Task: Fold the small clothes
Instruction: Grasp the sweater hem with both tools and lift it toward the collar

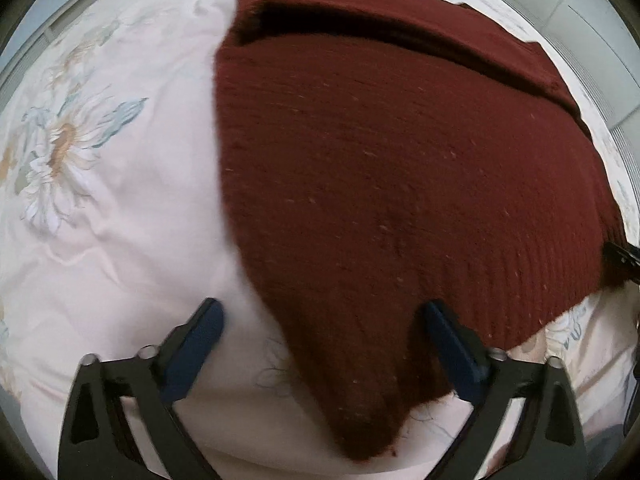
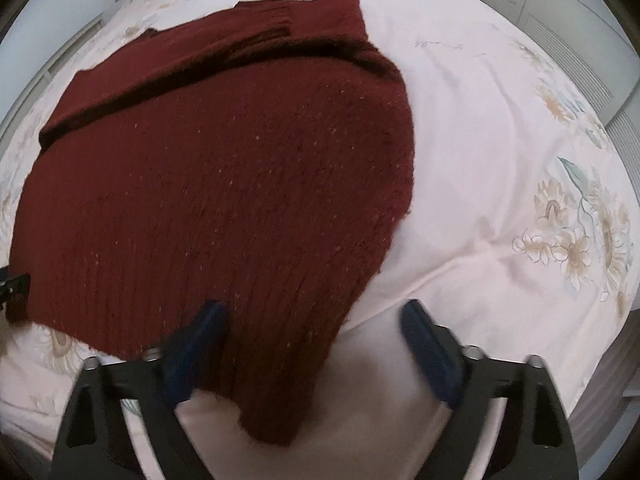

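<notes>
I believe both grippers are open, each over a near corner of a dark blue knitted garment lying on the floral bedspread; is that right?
Not quite: the knitted garment is dark red, as both wrist views show. The left gripper and right gripper are indeed open over its near corners on the floral bedspread.

The left claw (image 1: 322,314) was spread wide, its two blue-padded fingers (image 1: 196,344) well apart, with nothing clamped between the pads. The right claw (image 2: 314,314) was likewise spread wide, its blue-padded fingers (image 2: 430,346) well apart and gripping nothing. Both claws pointed forward and downward. The tip of each claw appeared at the edge of the other claw's wrist view, placing the two side by side at a similar height.
</notes>
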Demonstrator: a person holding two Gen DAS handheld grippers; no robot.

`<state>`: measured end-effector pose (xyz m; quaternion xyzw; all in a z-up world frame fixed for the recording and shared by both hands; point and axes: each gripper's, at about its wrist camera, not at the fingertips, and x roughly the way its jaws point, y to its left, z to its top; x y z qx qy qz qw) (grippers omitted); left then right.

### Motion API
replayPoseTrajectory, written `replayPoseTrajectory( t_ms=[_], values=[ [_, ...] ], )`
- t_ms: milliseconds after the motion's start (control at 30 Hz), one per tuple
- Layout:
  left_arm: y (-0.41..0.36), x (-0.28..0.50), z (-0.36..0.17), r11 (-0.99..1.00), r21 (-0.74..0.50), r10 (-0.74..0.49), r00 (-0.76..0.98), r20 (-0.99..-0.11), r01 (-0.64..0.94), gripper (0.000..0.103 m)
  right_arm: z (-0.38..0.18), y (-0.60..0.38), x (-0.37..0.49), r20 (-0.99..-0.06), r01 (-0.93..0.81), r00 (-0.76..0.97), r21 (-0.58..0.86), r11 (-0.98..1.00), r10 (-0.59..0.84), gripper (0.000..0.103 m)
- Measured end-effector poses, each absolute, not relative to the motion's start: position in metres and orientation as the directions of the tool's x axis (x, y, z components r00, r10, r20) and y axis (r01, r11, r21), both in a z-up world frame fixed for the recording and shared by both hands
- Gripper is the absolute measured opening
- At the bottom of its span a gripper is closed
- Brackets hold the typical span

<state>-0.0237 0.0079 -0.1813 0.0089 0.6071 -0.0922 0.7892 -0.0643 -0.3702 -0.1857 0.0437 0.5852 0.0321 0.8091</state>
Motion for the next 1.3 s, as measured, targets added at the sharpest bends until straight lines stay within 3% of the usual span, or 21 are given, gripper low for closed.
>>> replayPoseTrajectory(
  t_ms=[33, 100, 167, 233, 267, 433, 833, 1100, 1300],
  values=[
    [0.006, -0.024, -0.181, 0.982, -0.095, -0.134, 0.245, -0.960, 0.163, 0.078, -0.186, -0.372, -0.065, -0.944, 0.006, 0.307, 0.131, 0.991, 0.123, 0.064],
    [0.000, -0.027, -0.177, 0.977, -0.112, -0.156, 0.247, -0.956, 0.181, 0.062, -0.188, -0.377, -0.066, -0.943, 0.040, 0.286, 0.188, 0.981, 0.169, 0.043],
    [-0.007, -0.028, -0.173, 0.971, -0.136, -0.183, 0.241, -0.953, 0.198, 0.034, -0.187, -0.382, -0.067, -0.936, 0.069, 0.277, 0.242, 0.968, 0.215, 0.031],
    [-0.010, -0.028, -0.171, 0.963, -0.159, -0.209, 0.229, -0.951, 0.219, 0.014, -0.183, -0.381, -0.067, -0.933, 0.064, 0.275, 0.257, 0.964, 0.230, 0.019],
    [-0.013, -0.028, -0.170, 0.959, -0.170, -0.221, 0.224, -0.949, 0.226, 0.011, -0.180, -0.380, -0.066, -0.933, 0.052, 0.277, 0.252, 0.966, 0.228, 0.014],
    [-0.017, -0.020, -0.159, 0.950, -0.201, -0.256, 0.229, -0.939, 0.237, 0.009, -0.151, -0.379, -0.062, -0.913, 0.013, 0.318, 0.273, 0.962, 0.255, 0.012],
    [-0.001, 0.040, -0.065, 0.912, -0.343, -0.406, 0.395, -0.824, 0.223, 0.009, -0.066, -0.403, -0.004, -0.778, 0.037, 0.531, 0.417, 0.908, 0.336, 0.012],
    [0.049, 0.098, -0.015, 0.921, -0.357, -0.384, 0.519, -0.763, 0.156, 0.009, -0.021, -0.405, 0.066, -0.706, 0.055, 0.648, 0.418, 0.907, 0.286, 0.012],
    [0.052, 0.159, -0.013, 0.935, -0.339, -0.343, 0.526, -0.778, 0.109, 0.009, -0.025, -0.393, 0.141, -0.744, 0.075, 0.625, 0.357, 0.931, 0.235, 0.012]
  ],
)
